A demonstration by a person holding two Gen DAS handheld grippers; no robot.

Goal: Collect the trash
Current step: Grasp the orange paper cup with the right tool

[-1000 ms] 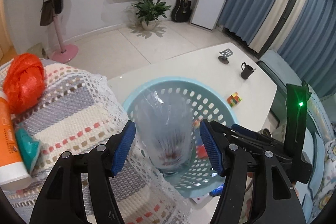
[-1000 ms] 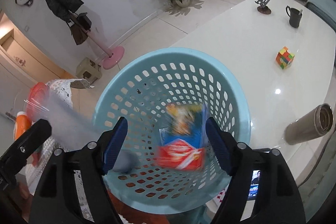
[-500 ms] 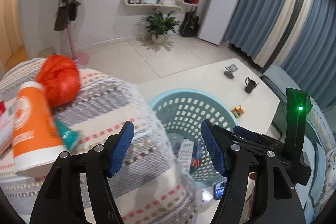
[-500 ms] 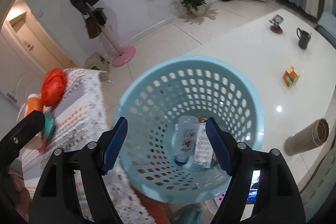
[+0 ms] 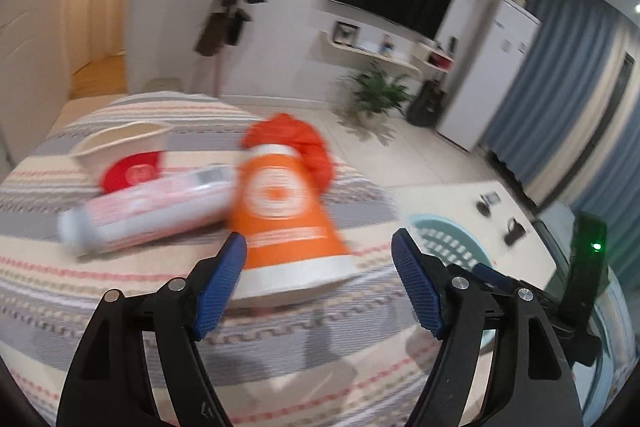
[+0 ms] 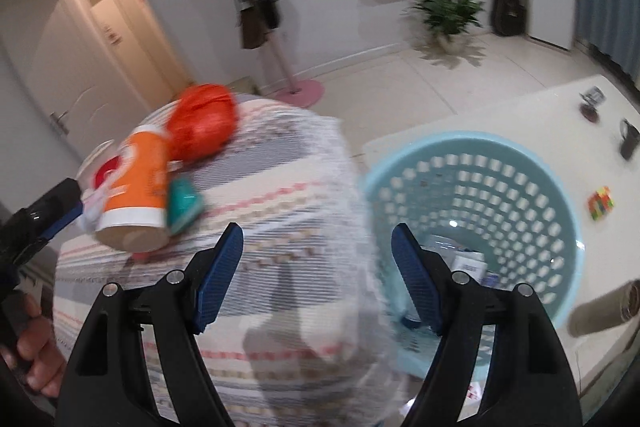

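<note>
Left wrist view
Left gripper [image 5: 318, 281]: jaws wide apart and just been opening, nothing between the pads; it points down at the trash.
Orange paper cup [image 5: 286, 223]: lies on its side on the striped woven cloth [image 5: 120, 307], open white rim toward the gripper, just ahead of the left pad. Judged light and thin-walled, easily crushed; take it across the body near the stiffer rim, with a soft squeeze.
White-and-pink bottle [image 5: 152, 209]: lies on its side, touching the cup's left flank. Looks like smooth, slippery plastic and probably empty; grip mid-body, across the width.
Orange plastic bag [image 5: 296, 143]: bunched behind the cup; soft, weightless, pinch any fold.
White cup with red lid [image 5: 124, 157]: behind the bottle, blurred.

Right wrist view
Right gripper [image 6: 318, 281]: jaws spread, empty, over the cloth's lace edge.
Light blue basket [image 6: 560, 211]: on the white worktop [image 6: 560, 107] beside the cloth, trash already lying in its bottom.
Teal wrapper [image 6: 182, 203]: touches the orange cup's right side; small and limp, pinch it flat.
Person's hand [image 6: 28, 351]: at the lower left edge, holding the other tool.
</note>
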